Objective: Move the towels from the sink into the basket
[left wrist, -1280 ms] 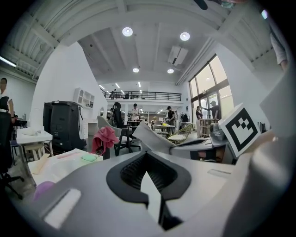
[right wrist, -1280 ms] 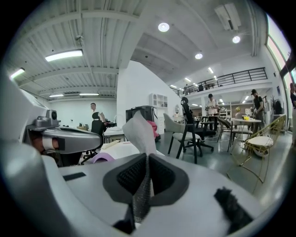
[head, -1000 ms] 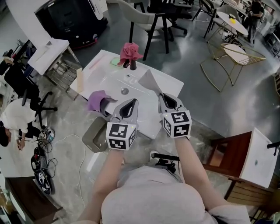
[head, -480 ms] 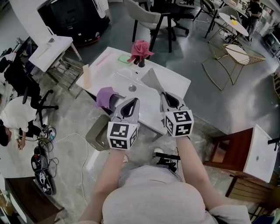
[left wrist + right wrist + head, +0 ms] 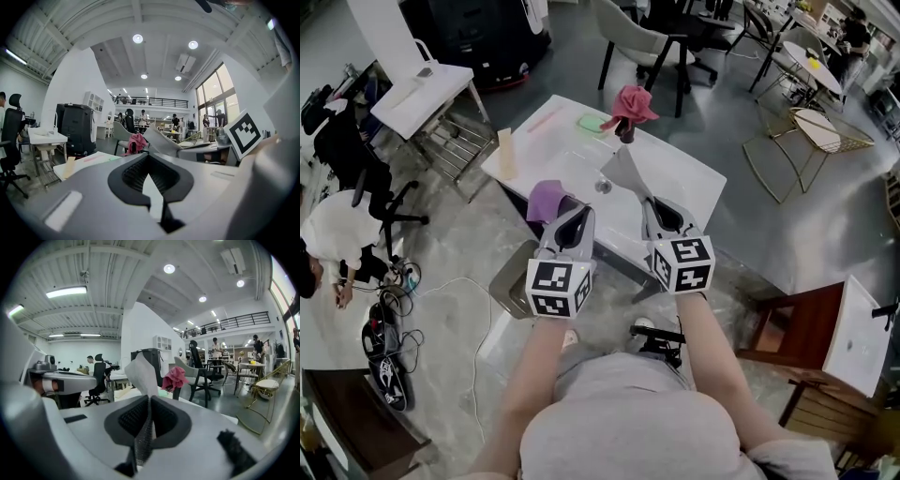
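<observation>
Left hand-held gripper (image 5: 566, 210): purple towel (image 5: 544, 199) clenched | right hand-held gripper (image 5: 650, 203): grey towel (image 5: 621, 174) clenched | faucet (image 5: 625, 134): pink towel (image 5: 633, 101)

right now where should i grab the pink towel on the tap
Take the pink towel at its bunched crown, where it humps over the dark tap at the far edge of the sink. Come from above with jaws across the hump, then lift straight up: its edges hang loose all round, so a side pinch would probably catch only a flap.
</observation>
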The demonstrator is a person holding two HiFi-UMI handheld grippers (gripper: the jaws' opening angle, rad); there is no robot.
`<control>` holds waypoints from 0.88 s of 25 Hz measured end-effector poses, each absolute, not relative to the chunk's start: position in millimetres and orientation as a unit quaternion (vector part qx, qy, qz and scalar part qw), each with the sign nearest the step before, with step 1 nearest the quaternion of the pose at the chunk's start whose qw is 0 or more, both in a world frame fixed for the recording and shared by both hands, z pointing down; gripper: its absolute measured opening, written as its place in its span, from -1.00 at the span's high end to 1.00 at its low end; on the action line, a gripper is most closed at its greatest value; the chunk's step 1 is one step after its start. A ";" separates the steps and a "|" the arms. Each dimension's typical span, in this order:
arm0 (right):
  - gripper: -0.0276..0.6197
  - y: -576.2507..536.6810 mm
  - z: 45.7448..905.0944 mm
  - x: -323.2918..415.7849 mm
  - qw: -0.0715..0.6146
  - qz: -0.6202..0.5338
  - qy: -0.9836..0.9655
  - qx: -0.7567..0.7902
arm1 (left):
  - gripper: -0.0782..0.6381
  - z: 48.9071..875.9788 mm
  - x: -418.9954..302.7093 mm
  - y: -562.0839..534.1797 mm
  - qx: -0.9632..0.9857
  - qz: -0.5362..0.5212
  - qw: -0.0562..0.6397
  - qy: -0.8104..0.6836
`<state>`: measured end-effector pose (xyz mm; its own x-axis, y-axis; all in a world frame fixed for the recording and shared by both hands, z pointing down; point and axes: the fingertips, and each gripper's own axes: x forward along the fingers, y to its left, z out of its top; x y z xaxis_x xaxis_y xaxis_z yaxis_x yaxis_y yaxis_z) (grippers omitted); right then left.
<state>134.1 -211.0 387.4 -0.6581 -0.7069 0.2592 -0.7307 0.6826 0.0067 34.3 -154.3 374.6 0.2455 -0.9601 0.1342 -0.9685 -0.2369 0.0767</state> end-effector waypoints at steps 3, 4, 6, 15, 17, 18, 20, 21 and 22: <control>0.83 -204.8 385.6 117.1 0.121 0.046 -0.911 0.391 | 0.77 373.5 15.0 -148.1 0.781 0.025 0.072 -0.620; 0.83 -202.3 385.2 111.7 0.121 0.044 -0.912 0.390 | 0.77 373.8 8.7 -145.9 0.779 0.024 0.073 -0.622; 0.83 -197.6 385.1 101.6 0.121 0.043 -0.913 0.389 | 0.77 375.1 -3.2 -141.6 0.777 0.022 0.075 -0.625; 0.83 -180.0 384.9 63.2 0.127 0.042 -0.919 0.371 | 0.77 376.3 -44.1 -129.3 0.770 0.011 0.082 -0.632; 0.83 -176.7 386.4 54.4 0.130 0.041 -0.920 0.367 | 0.77 378.4 -52.7 -126.6 0.768 0.010 0.084 -0.635; 0.83 -174.8 386.8 49.7 0.132 0.039 -0.921 0.365 | 0.77 379.2 -57.4 -125.1 0.767 0.009 0.085 -0.636; 0.83 -171.2 387.6 40.1 0.134 0.038 -0.923 0.359 | 0.77 380.6 -67.2 -122.3 0.763 0.007 0.088 -0.640; 0.83 -169.6 388.2 35.4 0.136 0.038 -0.924 0.356 | 0.77 381.2 -72.2 -121.1 0.761 0.006 0.089 -0.643; 0.83 -168.3 388.9 30.5 0.137 0.039 -0.925 0.352 | 0.77 381.9 -77.4 -120.0 0.759 0.004 0.091 -0.645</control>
<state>30.5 -168.3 388.9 -0.7144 -0.6412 0.2802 -0.6623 0.7488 0.0250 -77.4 -120.0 381.9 0.1680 -0.9780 0.1236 -0.9795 -0.1516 0.1323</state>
